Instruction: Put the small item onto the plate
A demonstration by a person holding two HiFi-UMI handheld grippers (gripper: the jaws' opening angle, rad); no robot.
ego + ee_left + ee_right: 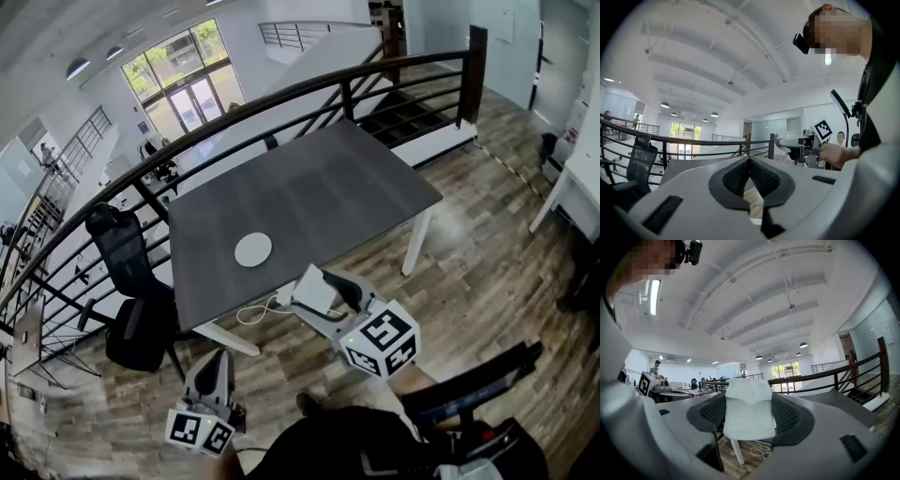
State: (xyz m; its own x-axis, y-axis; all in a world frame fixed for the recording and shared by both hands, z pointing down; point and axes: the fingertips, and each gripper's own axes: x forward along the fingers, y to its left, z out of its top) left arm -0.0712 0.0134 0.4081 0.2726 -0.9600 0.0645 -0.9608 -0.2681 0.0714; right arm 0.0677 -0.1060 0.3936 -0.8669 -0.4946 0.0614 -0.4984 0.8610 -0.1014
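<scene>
- White small item (749, 408) clamped in my R gripper (315, 291), near table (337, 178) edge.
- My L gripper (750, 164): jaws together, nothing btwn.
- Plate (253, 249) sits on grey table.

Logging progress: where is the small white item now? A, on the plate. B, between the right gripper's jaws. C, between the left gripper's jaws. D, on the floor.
B: the right gripper is shut on the small white item, and the plate is bare.
</scene>
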